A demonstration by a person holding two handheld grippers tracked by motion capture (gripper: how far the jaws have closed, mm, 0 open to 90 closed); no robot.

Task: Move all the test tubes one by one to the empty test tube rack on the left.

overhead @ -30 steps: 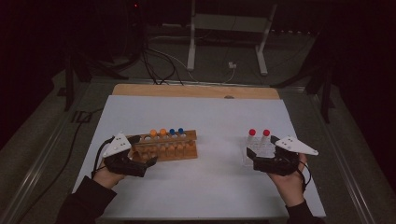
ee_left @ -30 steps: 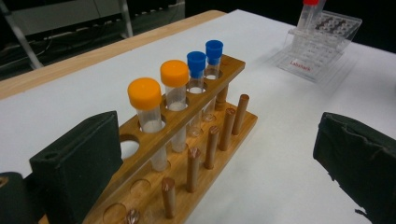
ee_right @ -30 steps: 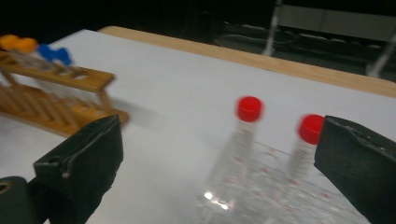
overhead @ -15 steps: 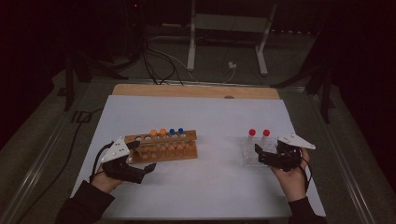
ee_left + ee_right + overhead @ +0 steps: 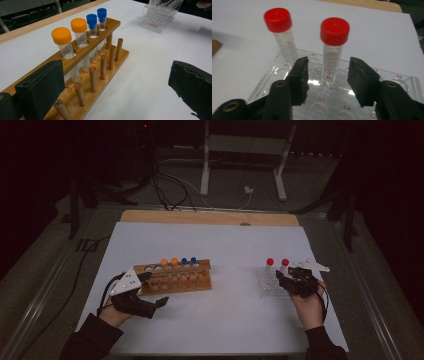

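On the left of the white table, your left tongs sit at the near left end of the wooden test-tube rack, spread wide and holding nothing; in the left gripper view one black pad stands in front of the rack's near end and the other is well off to the side over bare table. The rack carries four capped tubes along its top rail: two clear tubes with orange caps and, farther along, two with blue caps, all upright in their holes, while the row of wooden pegs in front is bare. The holes nearest you look empty, though the pad hides part of that end. Moving right, the clear plastic well rack stands well apart from the wooden one and holds two clear tubes with red caps at its far edge, one leaning slightly. Your right tongs are open to a middling width, with the right-hand red-capped tube between and just beyond the jaws, not touched. I judge that you are at the start of a transfer: no tube is gripped or in transit, the red pair sit in the plastic rack, and the pick-up of the first one is what remains to begin.
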